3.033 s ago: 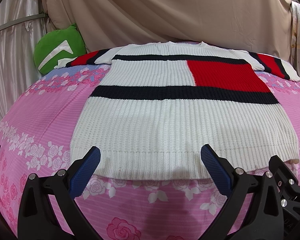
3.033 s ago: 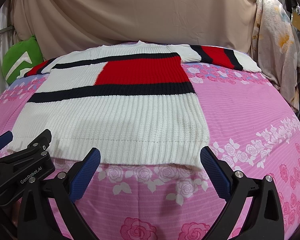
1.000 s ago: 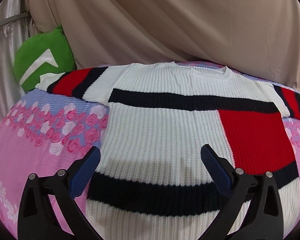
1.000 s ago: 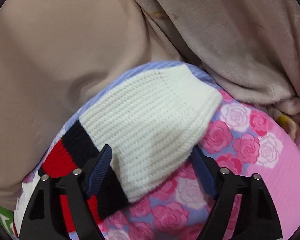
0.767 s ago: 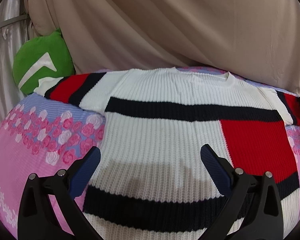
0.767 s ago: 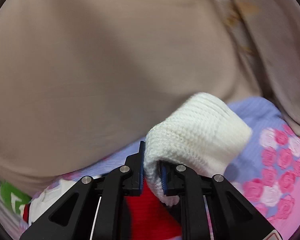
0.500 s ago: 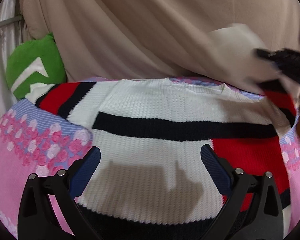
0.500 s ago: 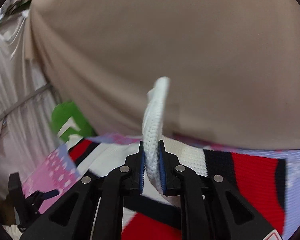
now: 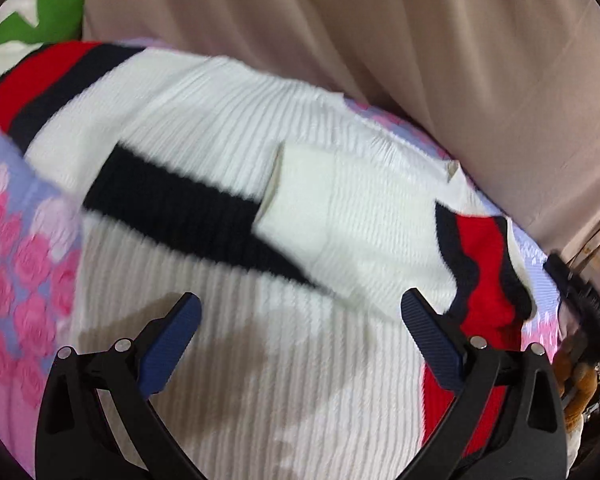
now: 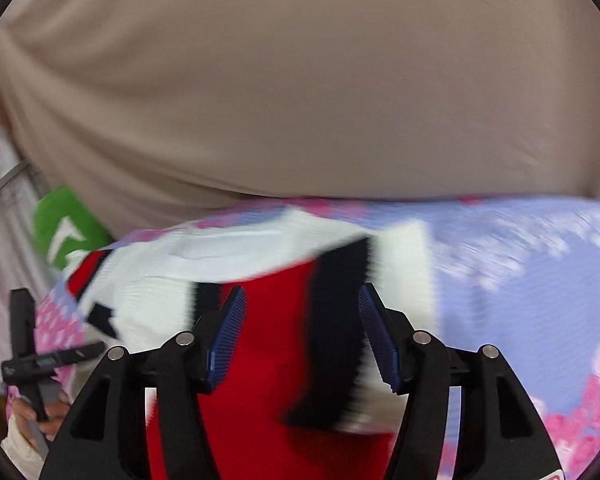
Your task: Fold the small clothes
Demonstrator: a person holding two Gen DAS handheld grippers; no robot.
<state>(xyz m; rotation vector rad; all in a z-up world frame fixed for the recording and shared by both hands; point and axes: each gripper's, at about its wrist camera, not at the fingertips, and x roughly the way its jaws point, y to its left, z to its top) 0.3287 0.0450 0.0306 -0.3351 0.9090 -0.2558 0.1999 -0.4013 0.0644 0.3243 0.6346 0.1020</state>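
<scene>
Both grippers, L & R, are hanging spread w/ nothing pinched over the sweater filling mid-frame on the bed; its folded sleeve is lying loose, prob. risking slipping back.

The sweater lies spread on the bedsheet, with one sleeve folded inward across its chest and the other sleeve stretched out toward the cushion at the far left. Behind the bed hangs a curtain. The left gripper hovers over the sweater's body; the right gripper hovers above the folded sleeve's shoulder.
</scene>
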